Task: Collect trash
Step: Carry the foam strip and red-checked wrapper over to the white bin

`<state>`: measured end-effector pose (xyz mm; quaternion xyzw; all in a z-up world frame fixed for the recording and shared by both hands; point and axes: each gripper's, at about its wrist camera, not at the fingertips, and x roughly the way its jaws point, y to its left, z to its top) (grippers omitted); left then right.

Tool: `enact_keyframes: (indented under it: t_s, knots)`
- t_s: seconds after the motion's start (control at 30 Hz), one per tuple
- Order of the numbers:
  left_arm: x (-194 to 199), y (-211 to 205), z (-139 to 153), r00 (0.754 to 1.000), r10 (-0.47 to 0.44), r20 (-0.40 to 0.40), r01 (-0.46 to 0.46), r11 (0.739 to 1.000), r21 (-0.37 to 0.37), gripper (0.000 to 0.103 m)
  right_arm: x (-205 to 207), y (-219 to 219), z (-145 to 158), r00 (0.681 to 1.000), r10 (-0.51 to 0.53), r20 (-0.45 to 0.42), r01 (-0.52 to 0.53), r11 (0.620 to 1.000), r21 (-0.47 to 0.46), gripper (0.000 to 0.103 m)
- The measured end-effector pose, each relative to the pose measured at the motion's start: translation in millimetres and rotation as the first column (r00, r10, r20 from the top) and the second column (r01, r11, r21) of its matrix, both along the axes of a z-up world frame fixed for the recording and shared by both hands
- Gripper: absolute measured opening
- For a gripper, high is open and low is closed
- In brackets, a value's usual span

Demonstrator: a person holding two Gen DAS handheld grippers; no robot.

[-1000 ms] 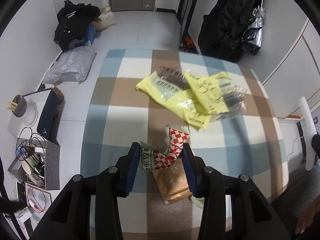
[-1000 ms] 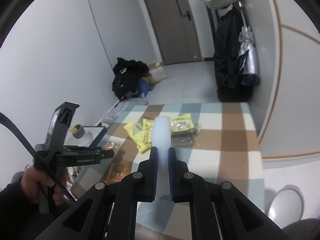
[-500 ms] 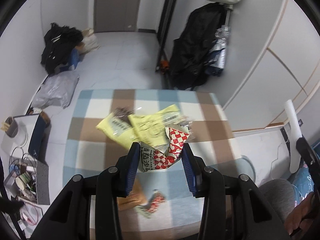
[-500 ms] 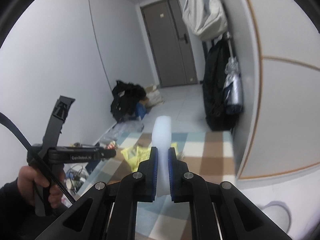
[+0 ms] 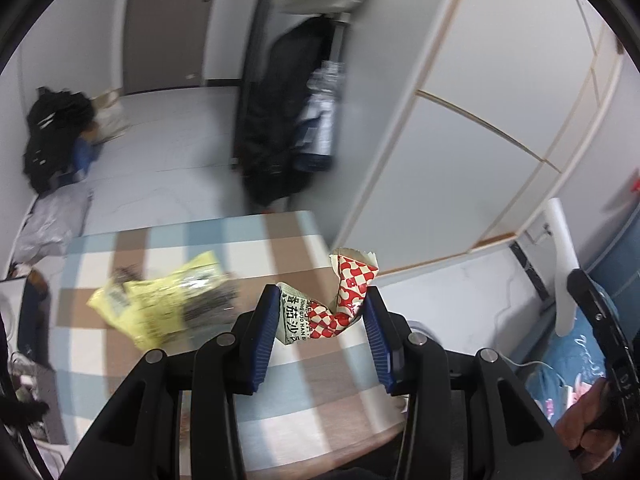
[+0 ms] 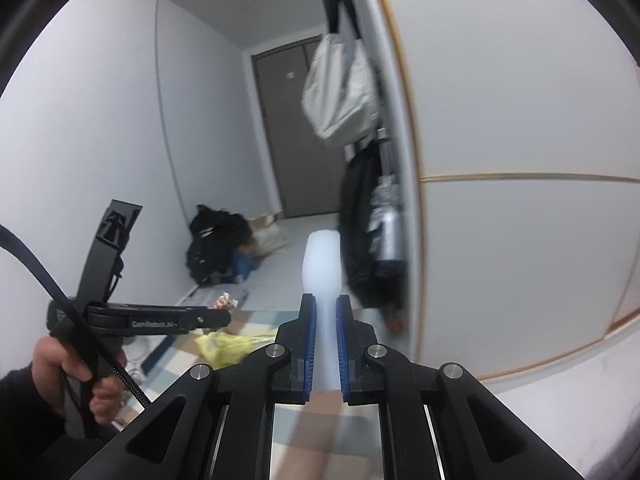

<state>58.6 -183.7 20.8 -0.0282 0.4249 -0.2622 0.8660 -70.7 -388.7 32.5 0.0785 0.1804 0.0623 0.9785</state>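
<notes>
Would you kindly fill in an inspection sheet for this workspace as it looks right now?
Surface: checked table in blue, brown and white.
Job's things: red-and-white wrapper lifted clear of the table; yellow packets lying on it; white strip, identity unclear.
Clutter: oddments on the floor at the table's left edge, blurred.
Grippers: left gripper shut on the wrapper; right gripper shut on the strip.
Cables: black cable running past the left hand.
Surroundings: door, black bag on the floor, dark coat hanging, white cupboard.
</notes>
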Motion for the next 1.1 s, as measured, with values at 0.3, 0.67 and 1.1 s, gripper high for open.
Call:
enact_keyframes:
  t_s: [0.3, 0.67, 1.1]
  knots:
    - [-2, -76, -9, 0.986, -0.156, -0.058, 0.154, 0.987, -0.044, 0.037, -18, -76, -24, 0.985, -0.166, -0.054, 0.167, 0.986, 0.025, 0.009]
    - [11, -174, -69, 0.930, -0.306, -0.205, 0.312, 0.950, -0.004, 0.037, -30, -157, -90, 0.936, -0.284, -0.209, 0.311, 0.944, 0.111, 0.009]
    - [16, -263, -168, 0.802, -0.412, -0.432, 0.482, 0.874, 0.061, 0.037, -12, -220, -217, 0.818, -0.282, -0.502, 0.431, 0.877, 0.210, 0.009]
